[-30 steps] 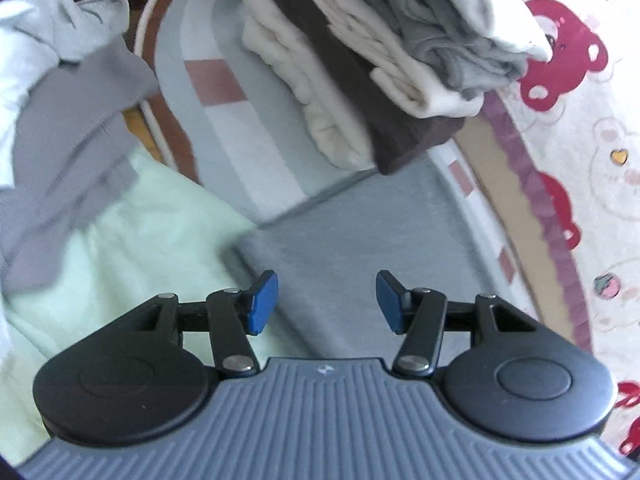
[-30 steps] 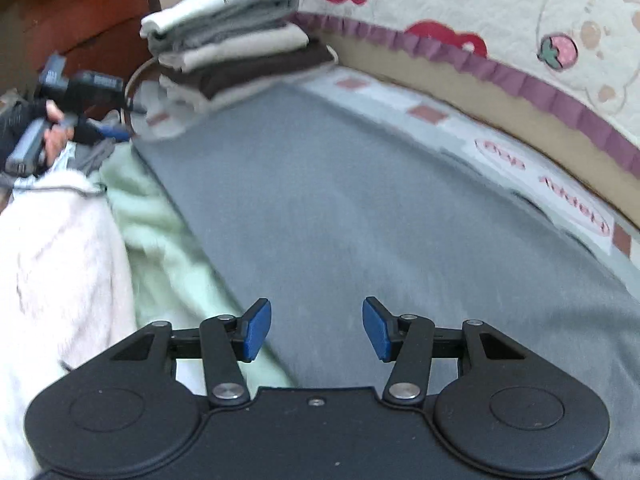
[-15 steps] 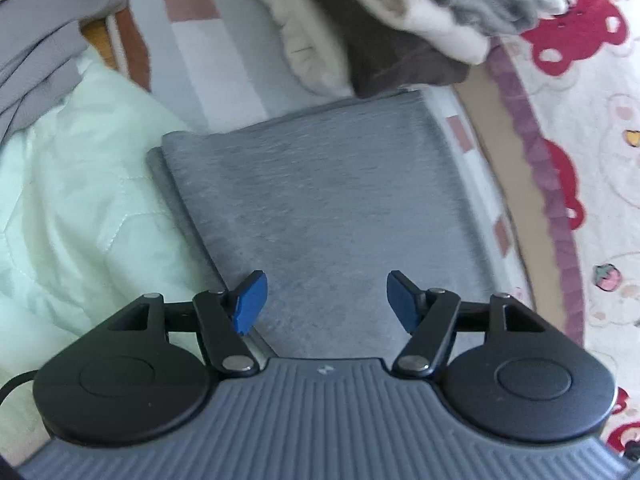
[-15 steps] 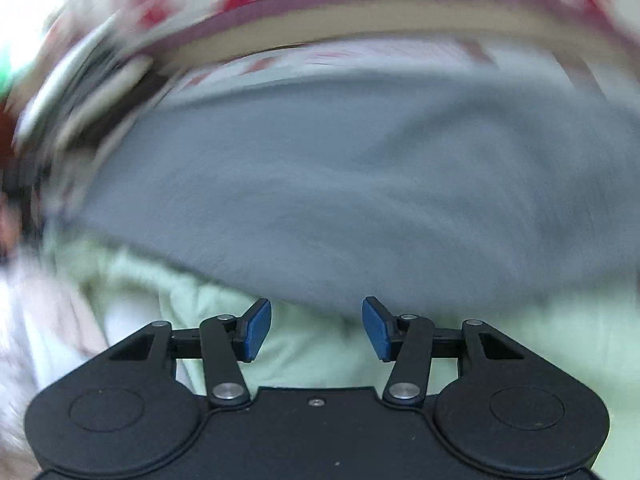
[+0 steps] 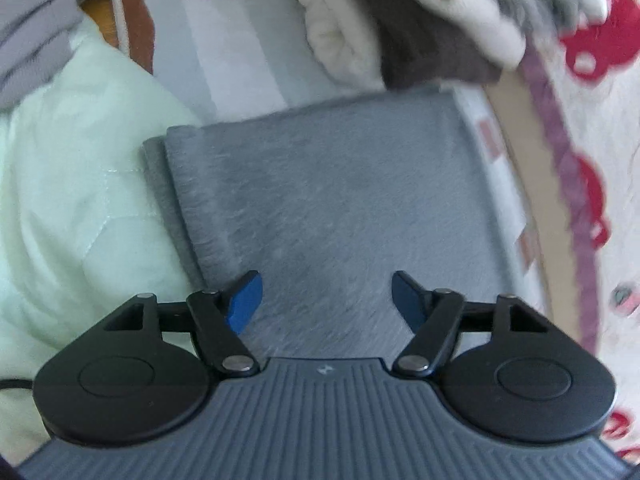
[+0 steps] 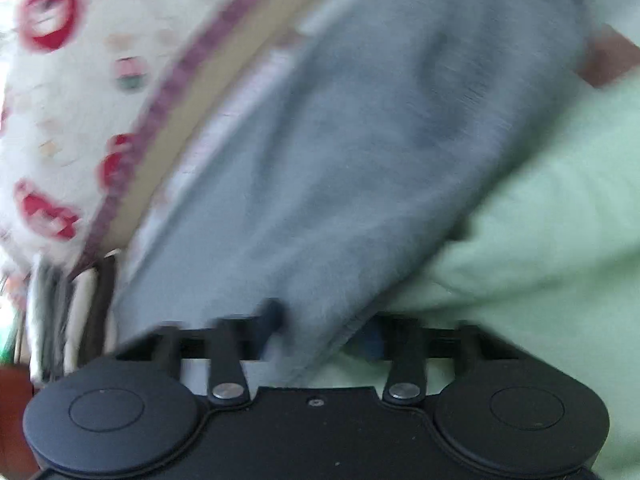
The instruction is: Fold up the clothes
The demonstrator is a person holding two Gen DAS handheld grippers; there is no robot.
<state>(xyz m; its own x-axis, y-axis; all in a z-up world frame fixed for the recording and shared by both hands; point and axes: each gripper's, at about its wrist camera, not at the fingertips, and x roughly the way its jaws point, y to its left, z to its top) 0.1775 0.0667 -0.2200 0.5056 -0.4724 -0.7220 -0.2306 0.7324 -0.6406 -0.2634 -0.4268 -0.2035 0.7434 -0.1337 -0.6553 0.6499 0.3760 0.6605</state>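
A folded grey fleece garment (image 5: 332, 200) lies flat on the bed. My left gripper (image 5: 326, 300) hovers over its near part, close to its left edge. Its jaws are apart and closing, with cloth below them but nothing pinched. In the blurred right wrist view the same grey garment (image 6: 360, 160) runs up and away. My right gripper (image 6: 322, 328) is rolled sideways at its edge. Its jaws are closing, and the folded edge fills the gap between the pads.
A stack of folded clothes (image 5: 400, 20) sits beyond the garment, and shows as the same stack (image 6: 72, 312) at the right view's lower left. A pale green quilt (image 5: 72, 200) borders the garment. A white blanket with red prints (image 5: 600, 160) lies opposite. Loose grey clothing (image 5: 32, 40) lies far left.
My left gripper sank closer over the grey garment, and its jaws widened then narrowed. My right gripper rolled, swung to the garment's edge and narrowed its jaws around it.
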